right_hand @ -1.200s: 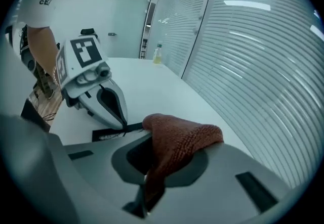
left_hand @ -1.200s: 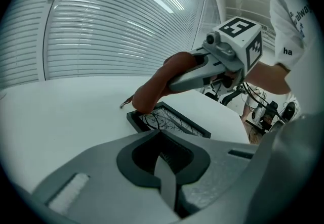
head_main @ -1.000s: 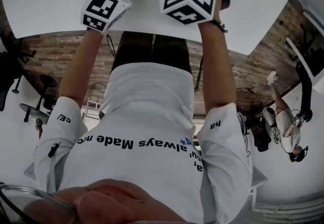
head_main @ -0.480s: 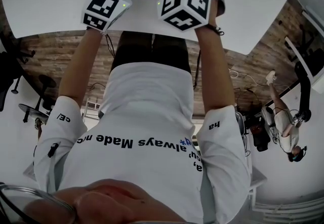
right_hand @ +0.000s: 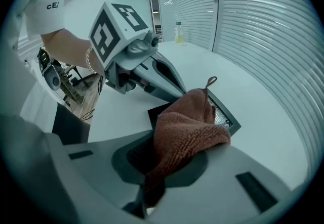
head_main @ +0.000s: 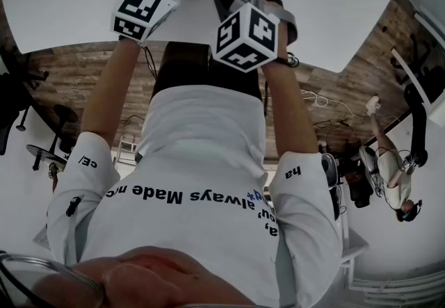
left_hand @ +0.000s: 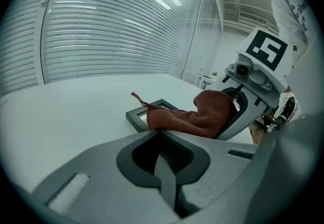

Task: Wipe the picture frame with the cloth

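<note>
At the left, the left gripper (left_hand: 162, 157) is held low over the white bench (left_hand: 76, 117), its jaws drawn together with nothing showing between them. Its tips reach the near edge of the picture frame (left_hand: 137, 115), though the cloth hides whether they touch it. The frame is dark-rimmed and lies flat on the bench, in the narrow space between the two grippers. Only one corner and part of one side of it show. The rest is under the rust-red terry cloth (right_hand: 187, 127), which lies bunched on top of it with a small hanging loop (right_hand: 211, 82) sticking up at the far end. To the right, the cloth rises off the frame in a thick fold and runs into the right gripper (right_hand: 157, 167), whose jaws are clamped on that bunched end. The right gripper points down toward the frame from the side opposite the left one, and its marker cube (head_main: 247, 35) sits nearer the person than the left cube (head_main: 142, 11). Slatted blinds (left_hand: 116, 31) cover the wall behind the bench. A small yellowish bottle (right_hand: 178, 32) stands far back on the bench, well apart from the frame.
</note>
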